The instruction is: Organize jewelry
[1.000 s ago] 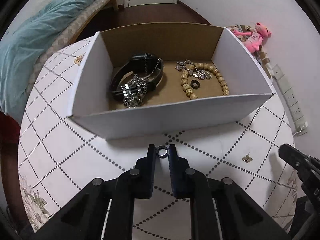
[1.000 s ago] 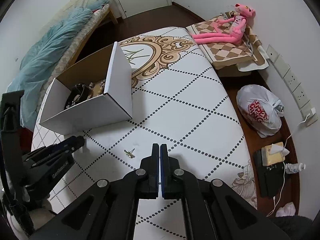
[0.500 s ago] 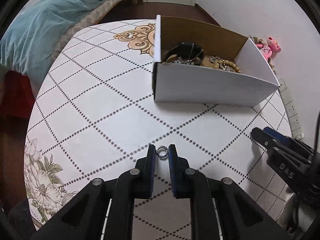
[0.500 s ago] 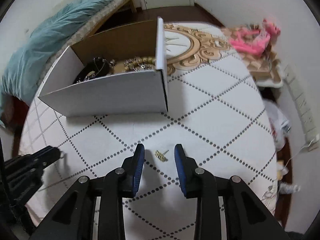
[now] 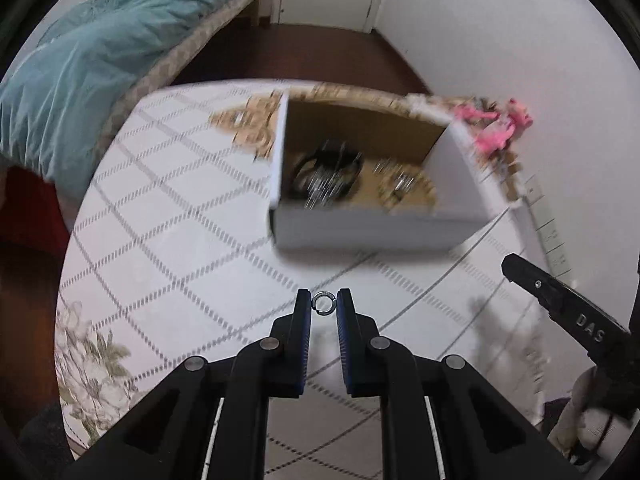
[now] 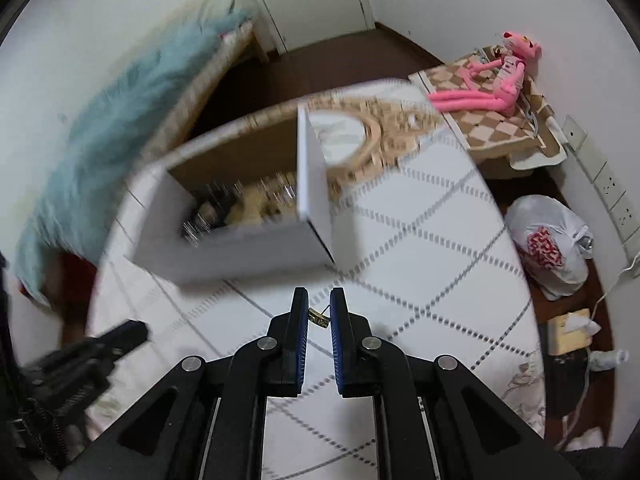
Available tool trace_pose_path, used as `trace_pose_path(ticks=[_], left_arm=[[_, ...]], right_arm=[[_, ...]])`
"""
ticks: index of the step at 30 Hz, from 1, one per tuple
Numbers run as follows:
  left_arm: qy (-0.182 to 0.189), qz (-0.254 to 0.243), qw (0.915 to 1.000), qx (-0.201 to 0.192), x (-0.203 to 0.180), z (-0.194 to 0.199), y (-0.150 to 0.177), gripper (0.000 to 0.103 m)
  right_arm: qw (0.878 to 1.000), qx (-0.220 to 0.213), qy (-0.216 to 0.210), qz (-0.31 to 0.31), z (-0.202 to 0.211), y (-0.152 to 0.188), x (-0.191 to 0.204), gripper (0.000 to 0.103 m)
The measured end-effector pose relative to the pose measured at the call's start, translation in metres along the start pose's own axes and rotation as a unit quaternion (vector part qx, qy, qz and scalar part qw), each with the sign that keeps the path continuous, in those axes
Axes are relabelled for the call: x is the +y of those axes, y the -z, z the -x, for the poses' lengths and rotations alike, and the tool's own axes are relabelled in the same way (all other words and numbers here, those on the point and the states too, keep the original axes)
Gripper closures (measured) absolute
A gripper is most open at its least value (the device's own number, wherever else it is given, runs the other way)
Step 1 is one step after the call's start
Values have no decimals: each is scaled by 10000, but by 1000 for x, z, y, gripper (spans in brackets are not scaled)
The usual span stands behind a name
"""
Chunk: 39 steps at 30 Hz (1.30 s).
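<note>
- The left gripper [image 5: 323, 305] pinches a small dark metal ring [image 5: 323, 303] between its blue-padded fingers [image 5: 303, 322], the ring standing on edge at their tips, above the white tabletop [image 5: 172, 248] with its dotted diamond pattern.
- From the left wrist, the open cardboard box [image 5: 372, 232] lies toward 1 o'clock, well apart from the ring; its contents are blurred, but a dark band with a silvery chain [image 5: 326, 178] sits at its left side and pale beads [image 5: 404, 188] at its right.
- The right gripper [image 6: 319, 315] holds a small gold earring [image 6: 318, 317] crosswise between its fingers [image 6: 338, 320], one end against each pad, above the tabletop.
- From the right wrist, the box [image 6: 240, 248] stands toward 11 o'clock, near the fingertips, white outside and brown within.
- The other gripper's black body shows at 3 o'clock in the left view and at 8 o'clock in the right view.
- A pink plush toy [image 6: 496, 80] lies on a checked cushion [image 6: 500, 128] at 1 o'clock, and a white plastic bag [image 6: 548, 240] sits on the floor at 3 o'clock; a teal blanket [image 5: 80, 80] covers the bed at 10 o'clock.
</note>
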<state>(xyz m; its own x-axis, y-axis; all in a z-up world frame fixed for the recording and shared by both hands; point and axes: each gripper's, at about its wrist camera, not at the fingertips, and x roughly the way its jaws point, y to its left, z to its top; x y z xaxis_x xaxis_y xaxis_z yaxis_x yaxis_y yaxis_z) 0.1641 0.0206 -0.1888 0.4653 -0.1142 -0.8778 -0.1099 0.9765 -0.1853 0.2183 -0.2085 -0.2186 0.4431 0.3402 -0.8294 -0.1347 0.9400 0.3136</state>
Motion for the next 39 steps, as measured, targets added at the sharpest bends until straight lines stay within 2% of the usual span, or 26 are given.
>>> trace_pose_path(ticks=[4, 8, 13, 20, 21, 22, 23, 24, 25, 29, 31, 32, 33, 35, 37, 39], left_arm=[[349, 6, 9993, -91, -8, 10, -43, 93], [487, -34, 9988, 29, -10, -4, -82, 93], [451, -97, 9981, 412, -4, -39, -114, 93], [245, 76, 9968, 754, 5, -57, -131, 90], [184, 89, 9971, 727, 6, -56, -132, 83], [102, 86, 9975, 701, 7, -54, -134, 75], [82, 84, 9977, 670, 8, -53, -136, 52], [63, 107, 9980, 617, 10, -51, -138, 33], [8, 143, 9984, 548, 12, -47, -139, 30], [-176, 173, 9986, 459, 18, -36, -145, 30], [-384, 153, 9984, 380, 21, -29, -144, 17], [-452, 130, 9983, 346, 22, -27, -143, 6], [-544, 110, 9980, 289, 22, -23, -139, 4], [-702, 66, 9973, 220, 21, -19, -133, 3], [-873, 29, 9960, 193, 20, -17, -122, 3], [-1008, 3, 9948, 171, 19, -16, -115, 2]], right_arm=[[9986, -147, -515, -31, 22, -40, 13, 92], [9973, 11, -721, 106, 9, -76, 29, 92], [9952, 656, -673, 259, -36, -105, 43, 92], [9925, 1067, -541, 264, -58, -125, 42, 90], [9926, 1068, -513, 247, -58, -127, 41, 89], [9927, 1070, -494, 249, -57, -128, 41, 84], [9924, 1089, -509, 245, -56, -129, 41, 73], [9925, 1090, -502, 240, -55, -129, 41, 67], [9928, 1076, -457, 250, -54, -131, 42, 59], [9937, 1025, -338, 312, -46, -133, 44, 59], [9943, 978, -135, 408, -41, -133, 45, 58], [9945, 933, 21, 476, -37, -131, 46, 54], [9944, 911, 110, 519, -35, -131, 47, 49], [9930, 867, 439, 667, -30, -126, 48, 17], [9907, 864, 680, 797, -27, -120, 49, 8], [9872, 888, 966, 909, -25, -109, 50, 8]])
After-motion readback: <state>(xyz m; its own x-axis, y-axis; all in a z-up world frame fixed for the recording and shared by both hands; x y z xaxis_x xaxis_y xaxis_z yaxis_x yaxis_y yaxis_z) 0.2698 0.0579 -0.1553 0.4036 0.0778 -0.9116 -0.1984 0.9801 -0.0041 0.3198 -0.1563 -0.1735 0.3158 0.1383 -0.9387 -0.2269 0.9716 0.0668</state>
